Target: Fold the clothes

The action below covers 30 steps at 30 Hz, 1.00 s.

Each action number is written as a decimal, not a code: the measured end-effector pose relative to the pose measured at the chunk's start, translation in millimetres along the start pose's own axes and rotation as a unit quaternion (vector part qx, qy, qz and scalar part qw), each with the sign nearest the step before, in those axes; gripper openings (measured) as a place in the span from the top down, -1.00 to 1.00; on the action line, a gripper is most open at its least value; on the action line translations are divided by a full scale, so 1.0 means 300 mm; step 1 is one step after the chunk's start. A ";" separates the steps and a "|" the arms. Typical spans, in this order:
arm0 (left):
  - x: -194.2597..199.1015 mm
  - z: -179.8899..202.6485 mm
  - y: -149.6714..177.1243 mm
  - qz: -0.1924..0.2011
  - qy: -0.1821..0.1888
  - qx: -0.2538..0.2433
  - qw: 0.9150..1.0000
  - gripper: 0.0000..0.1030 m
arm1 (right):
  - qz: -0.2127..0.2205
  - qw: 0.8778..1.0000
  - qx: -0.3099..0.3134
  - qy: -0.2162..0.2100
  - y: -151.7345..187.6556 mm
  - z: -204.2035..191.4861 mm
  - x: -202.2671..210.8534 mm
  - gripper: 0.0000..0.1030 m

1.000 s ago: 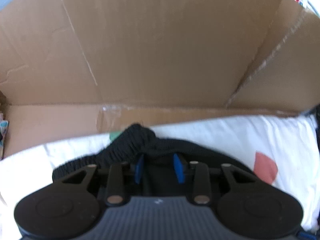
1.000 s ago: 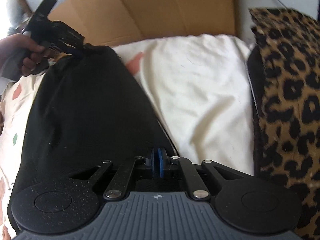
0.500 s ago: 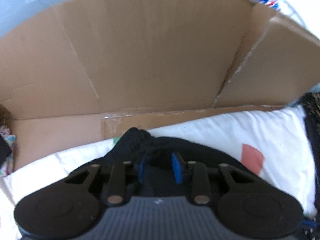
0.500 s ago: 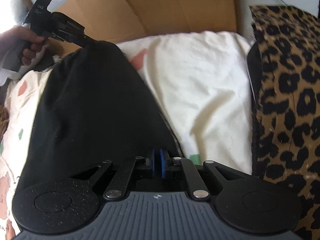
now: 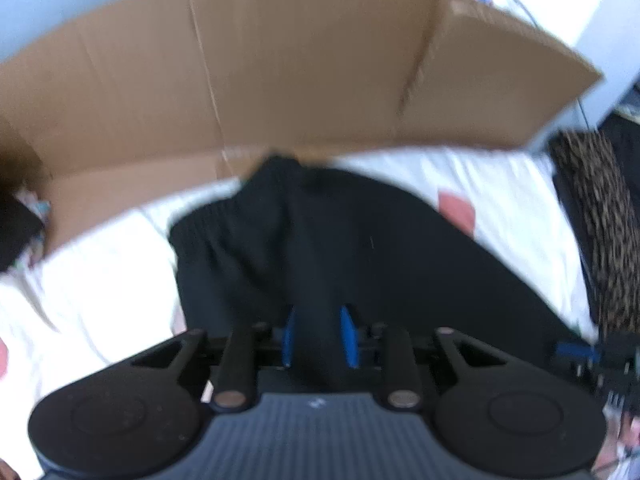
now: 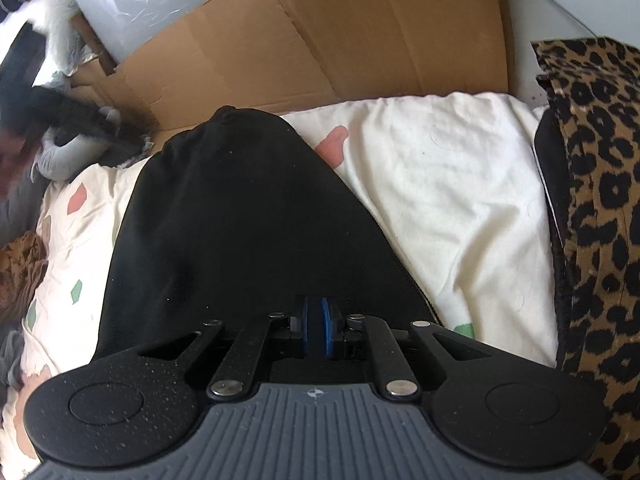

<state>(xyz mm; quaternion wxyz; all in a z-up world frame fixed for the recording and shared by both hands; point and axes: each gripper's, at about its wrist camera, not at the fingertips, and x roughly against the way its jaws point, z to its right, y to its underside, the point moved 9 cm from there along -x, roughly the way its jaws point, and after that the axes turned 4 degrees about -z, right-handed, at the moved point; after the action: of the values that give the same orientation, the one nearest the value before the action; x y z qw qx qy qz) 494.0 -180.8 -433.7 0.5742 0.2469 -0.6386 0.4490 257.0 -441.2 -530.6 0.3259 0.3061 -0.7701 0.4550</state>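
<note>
We see a black garment (image 6: 240,216) spread lengthwise on a white bed sheet (image 6: 448,184) printed with scattered pink and green shapes, its gathered elastic end lying at the far side, right up against a flattened cardboard box (image 6: 360,36) that stands behind the bed. From the right wrist camera, our right gripper (image 6: 315,330) sits at the near end of the garment, its blue pads (image 6: 329,332) drawn almost together with only a thin sliver of dark cloth between them, so the jaws look clamped on the fabric's near edge. From the left wrist camera, which is blurred, our left gripper (image 5: 318,336) hangs over the same garment (image 5: 360,248) nearer its gathered end; its blue pads (image 5: 348,336) stand clearly apart with black cloth showing in the gap, and we cannot tell whether they touch it. The cardboard box (image 5: 280,60) fills the background of that view, and the white sheet (image 5: 100,264) shows on both sides of the dark cloth. A leopard-print fabric (image 6: 592,200) lies along the right edge of the bed, just beside the sheet and well apart from the garment. At the far left of the right wrist view, a blurred dark shape and a grey sleeve (image 6: 60,152) sit near the box's corner; we cannot make out more of them.
</note>
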 end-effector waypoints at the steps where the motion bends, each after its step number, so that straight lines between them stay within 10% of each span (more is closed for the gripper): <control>1: -0.022 0.006 0.032 -0.007 0.001 -0.003 1.000 0.52 | -0.002 1.000 -0.002 0.002 0.004 0.001 -0.004 0.86; 13: -0.187 -0.113 0.276 -0.052 -0.017 0.060 0.997 0.54 | -0.038 0.997 0.013 0.063 0.088 0.026 -0.033 0.76; 30: 0.125 -0.164 0.599 0.018 0.037 0.088 0.995 0.28 | -0.021 0.997 0.049 0.065 0.122 -0.104 0.150 0.40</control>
<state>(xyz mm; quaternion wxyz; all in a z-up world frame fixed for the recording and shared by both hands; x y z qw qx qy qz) 361.8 -45.8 -453.2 0.5649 0.2682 -0.5794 0.5228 208.8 -406.5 -502.1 0.3692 0.3077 -0.7178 0.5037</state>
